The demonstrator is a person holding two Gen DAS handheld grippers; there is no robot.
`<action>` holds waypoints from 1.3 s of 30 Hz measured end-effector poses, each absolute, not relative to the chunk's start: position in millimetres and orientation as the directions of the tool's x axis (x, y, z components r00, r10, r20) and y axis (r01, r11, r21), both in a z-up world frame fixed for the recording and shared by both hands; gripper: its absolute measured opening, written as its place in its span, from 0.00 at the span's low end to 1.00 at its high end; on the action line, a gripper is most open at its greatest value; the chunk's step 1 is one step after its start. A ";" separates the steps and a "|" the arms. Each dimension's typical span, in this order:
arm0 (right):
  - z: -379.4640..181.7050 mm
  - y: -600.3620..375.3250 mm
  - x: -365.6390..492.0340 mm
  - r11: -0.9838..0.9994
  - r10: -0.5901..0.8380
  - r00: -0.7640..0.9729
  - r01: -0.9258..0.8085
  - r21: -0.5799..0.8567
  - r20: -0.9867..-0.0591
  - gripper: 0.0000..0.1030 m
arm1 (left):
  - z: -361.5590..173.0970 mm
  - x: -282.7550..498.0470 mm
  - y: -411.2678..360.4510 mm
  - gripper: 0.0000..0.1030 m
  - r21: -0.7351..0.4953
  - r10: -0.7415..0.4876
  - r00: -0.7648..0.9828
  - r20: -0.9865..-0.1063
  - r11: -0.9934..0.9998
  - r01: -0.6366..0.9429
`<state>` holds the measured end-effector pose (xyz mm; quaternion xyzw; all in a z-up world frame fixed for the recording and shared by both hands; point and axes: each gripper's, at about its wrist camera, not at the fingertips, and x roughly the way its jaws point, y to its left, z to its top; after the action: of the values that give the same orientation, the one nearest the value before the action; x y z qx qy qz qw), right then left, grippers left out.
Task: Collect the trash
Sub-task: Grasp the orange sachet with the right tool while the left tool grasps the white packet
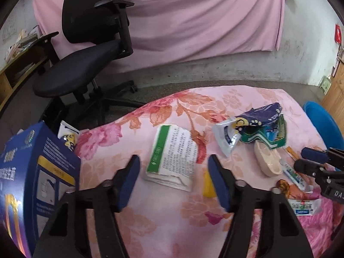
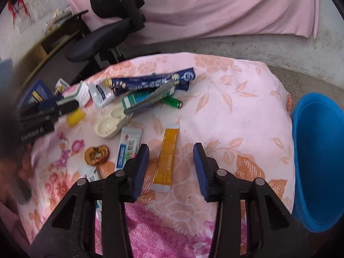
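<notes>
Trash lies scattered on a pink floral cloth (image 1: 172,215). A folded green-and-white leaflet (image 1: 174,157) rests just ahead of my open left gripper (image 1: 174,180), with a small yellow piece (image 1: 208,185) by its right finger. Crumpled blue and green wrappers (image 1: 258,126) and a cream plastic insert (image 1: 267,159) lie to the right. In the right wrist view my right gripper (image 2: 171,167) stands open above an orange sachet (image 2: 166,159). A toothpaste sachet (image 2: 128,148), a dried orange slice (image 2: 96,153), a green battery (image 2: 173,102) and the wrappers (image 2: 148,86) lie beyond.
A blue basin (image 2: 320,157) stands off the cloth's right edge. A blue carton (image 1: 32,182) is at the left edge of the cloth. A black office chair (image 1: 86,53) stands behind on the concrete floor, with a pink curtain (image 1: 193,21) and a wooden shelf (image 1: 13,68).
</notes>
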<state>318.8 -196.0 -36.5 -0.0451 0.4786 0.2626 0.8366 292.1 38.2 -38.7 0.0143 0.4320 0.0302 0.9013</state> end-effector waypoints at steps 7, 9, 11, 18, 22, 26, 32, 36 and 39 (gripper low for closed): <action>-35.9 -194.3 315.8 0.859 0.366 0.415 -0.495 0.131 -0.833 0.68 | -46.7 291.1 34.0 0.45 0.078 0.057 0.590 -0.806 0.997 0.011; -35.8 -196.8 315.9 0.858 0.375 0.412 -0.493 0.143 -0.831 0.67 | -48.7 290.4 31.7 0.45 0.085 0.061 0.588 -0.806 0.996 0.013; -35.6 -199.1 316.8 0.858 0.378 0.410 -0.492 0.148 -0.830 0.67 | -50.3 291.4 33.7 0.45 0.074 0.055 0.585 -0.809 0.997 0.009; -35.8 -195.8 314.9 0.855 0.380 0.407 -0.498 0.147 -0.830 0.70 | -49.5 289.1 32.5 0.43 0.082 0.060 0.585 -0.809 0.997 0.012; -35.4 -195.0 313.2 0.853 0.378 0.408 -0.502 0.142 -0.831 0.69 | -47.1 282.3 26.9 0.42 0.078 0.051 0.593 -0.804 0.997 0.019; -34.6 -193.5 308.7 0.836 0.382 0.399 -0.533 0.128 -0.834 0.63 | -43.8 269.4 21.2 0.42 0.036 0.023 0.602 -0.798 0.999 0.010; -35.1 -196.0 307.6 0.821 0.408 0.376 -0.549 0.154 -0.832 0.41 | -32.4 238.6 10.1 0.42 -0.068 -0.066 0.642 -0.763 0.997 0.022; -30.8 -196.2 303.0 0.828 0.395 0.411 -0.547 0.125 -0.822 0.41 | -22.5 230.2 6.6 0.42 -0.078 -0.067 0.687 -0.724 0.997 0.015; -20.6 -197.1 291.6 0.835 0.376 0.485 -0.547 0.063 -0.790 0.40 | -12.8 219.0 5.7 0.42 -0.102 -0.077 0.739 -0.669 0.995 0.011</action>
<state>291.6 -197.1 -20.6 -0.0990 0.4301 0.2696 0.8559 219.0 5.7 -12.8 -0.0453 0.3606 -0.0237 0.9313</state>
